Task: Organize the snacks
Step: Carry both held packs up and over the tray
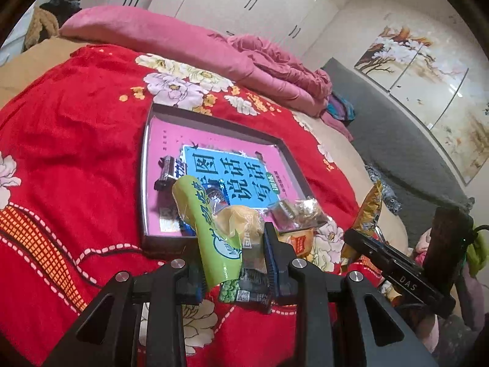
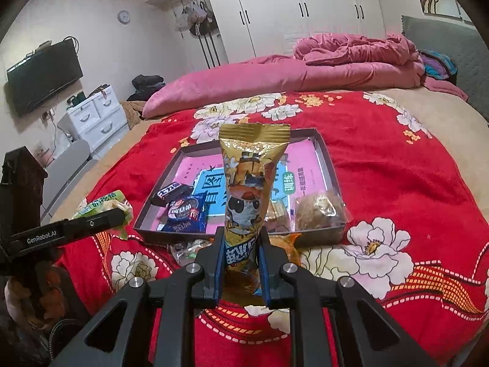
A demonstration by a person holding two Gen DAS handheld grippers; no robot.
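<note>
A: Packets filled both sets of jaws. The right gripper (image 2: 241,263) was clamped on a gold packet (image 2: 249,195), a long glossy foil sachet with a cartoon animal printed on it and a crimped flat seal at the far end.

B: Which way did it point?

A: Its long axis ran straight out from the jaws, seal end forward and up, standing over the tray (image 2: 331,165) beyond the fingertips. Blue pads pressed its lower part from both sides.

B: And the left gripper (image 1: 232,263)?

A: Closed narrow on a green packet (image 1: 211,232), a crinkly plastic wrapper, partly clear, with a pale yellow cake showing through. It also ran lengthwise out of the jaws, leaning a little left, its far end over the tray's near edge.

B: What lay ahead of the jaws?

A: The tray, a shallow dark rectangular box lid with a pink and blue book (image 1: 238,174) flat inside. On it were a small dark bar (image 2: 169,194), a blue biscuit pack (image 2: 186,214) and a clear bag of brown lumps (image 2: 318,212). All rested on a plush red blanket (image 2: 397,183) with big white flowers. Just under the right jaws, a crumpled clear wrapper (image 2: 186,249) lay on the blanket.
</note>
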